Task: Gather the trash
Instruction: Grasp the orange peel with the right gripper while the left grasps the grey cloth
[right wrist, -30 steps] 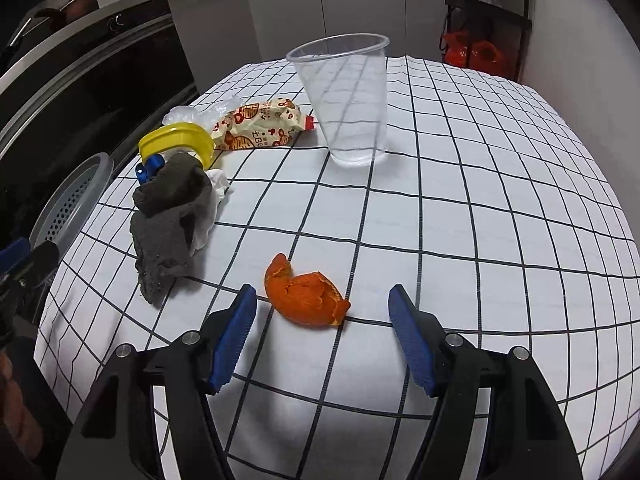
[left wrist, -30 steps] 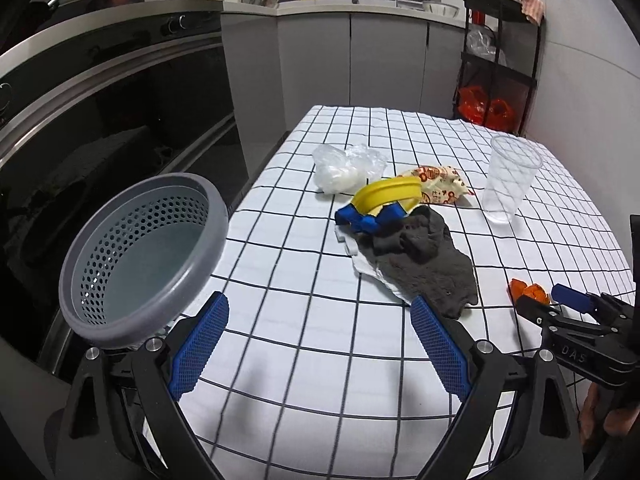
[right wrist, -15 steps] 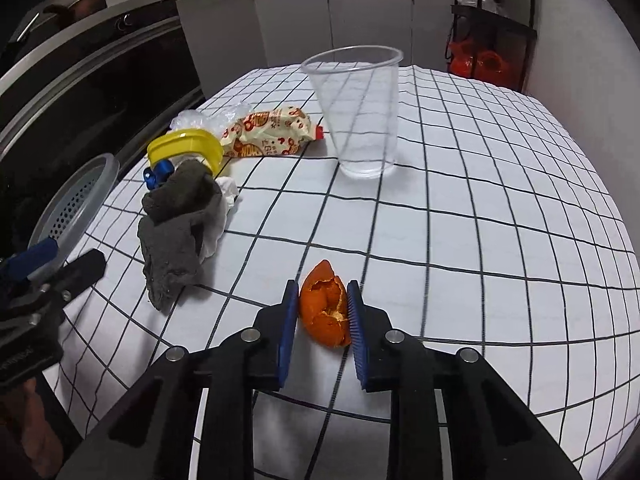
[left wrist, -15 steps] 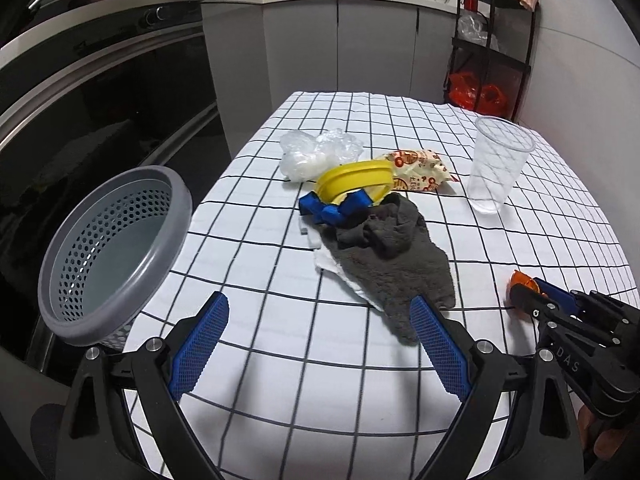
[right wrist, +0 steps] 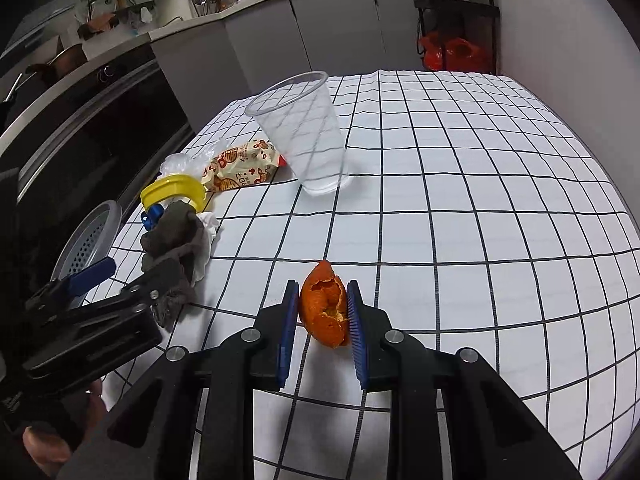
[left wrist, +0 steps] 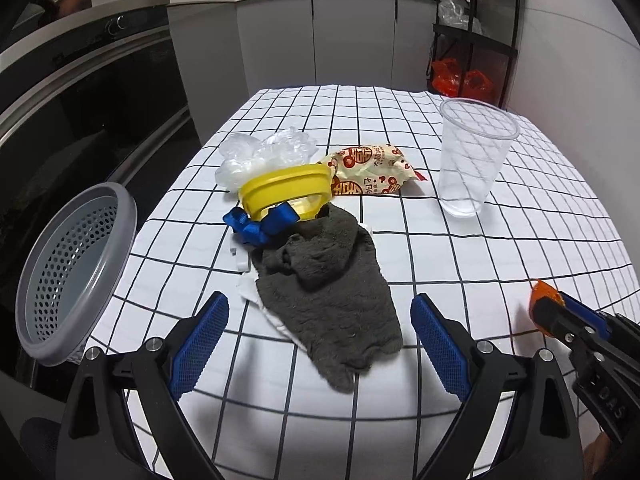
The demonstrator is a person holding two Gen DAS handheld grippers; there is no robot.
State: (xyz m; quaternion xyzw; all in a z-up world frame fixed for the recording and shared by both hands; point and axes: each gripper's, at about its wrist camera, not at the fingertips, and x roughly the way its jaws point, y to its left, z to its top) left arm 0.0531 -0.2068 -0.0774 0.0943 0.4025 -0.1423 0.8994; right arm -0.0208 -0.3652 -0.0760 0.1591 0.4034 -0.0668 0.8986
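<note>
Collecting trash from the tabletop (right wrist: 460, 208), peel-carrying step. The right gripper (right wrist: 323, 312) has its fingers (right wrist: 289, 320) closed on the orange peel (right wrist: 325, 310), one blue pad against each flank of the curled piece, which stands upright between them; whether it has cleared the checked cloth cannot be told. In the left wrist view the same peel (left wrist: 541, 295) shows at about 4 o'clock, pinched at the tip of the right gripper (left wrist: 550, 312). The grey perforated basket (left wrist: 76, 276), judged to be the bin for the trash, sits off the tabletop's edge at 9 o'clock in the left wrist view. To do the step well, the peel is best lifted straight clear of the cloth first, then carried across above the grey rag (left wrist: 328, 280), so that the rag and the yellow ring (left wrist: 286, 192) with its blue ribbon (left wrist: 260, 226) are not dragged along; the grip should be kept firm, since a thin curled peel may fold or slip, and let go only once over the basket's mouth. The left gripper (left wrist: 320, 332) holds nothing: its fingers (left wrist: 200, 340) stand wide apart, with the near end of the rag lying between them untouched. The clear plastic cup (left wrist: 472, 160), the snack wrapper (left wrist: 372, 168) and the crumpled plastic film (left wrist: 264, 152) lie beyond, between 12 and 2 o'clock, not yet collected
</note>
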